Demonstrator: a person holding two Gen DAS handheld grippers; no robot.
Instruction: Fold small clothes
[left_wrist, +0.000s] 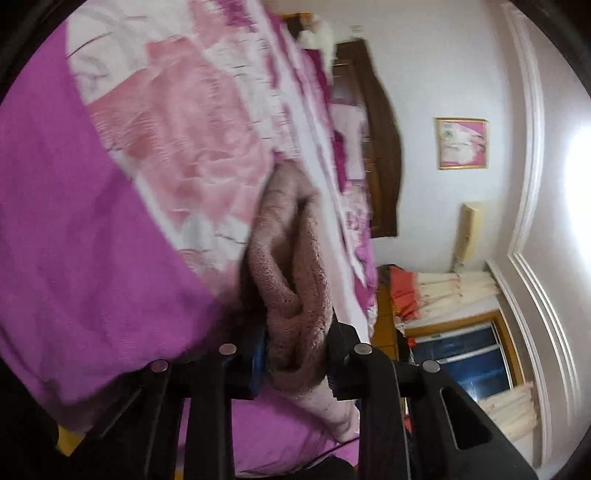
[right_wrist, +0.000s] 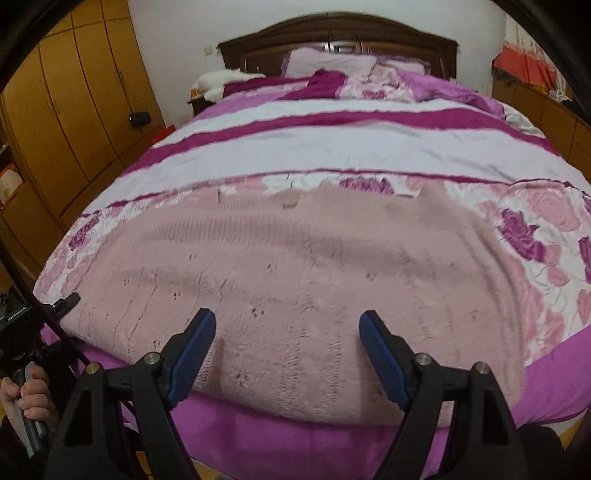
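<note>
Behind everything runs a white bedroom wall with a dark brown wooden headboard (right_wrist: 336, 40) at the far end and orange-brown wooden wardrobes (right_wrist: 70, 110) down the left. Your work surface is the wide bed under a pink, white and magenta flower-print quilt (right_wrist: 332, 151). Spread flat across its near end lies the fuzzy dusty-pink knitted garment (right_wrist: 295, 258), its near hem reaching the bed's magenta edge. Your right gripper (right_wrist: 287, 325) hangs just above that hem with its blue-padded jaws spread wide, nothing between them. Your left gripper (left_wrist: 295, 354) is clenched on a bunched fold of the same pink knit (left_wrist: 291, 266), which bulges out past the pads. Its camera view is rolled sideways, so the quilt (left_wrist: 177, 155) fills the left and a gold-framed picture (left_wrist: 461, 144) hangs on the wall at right.
</note>
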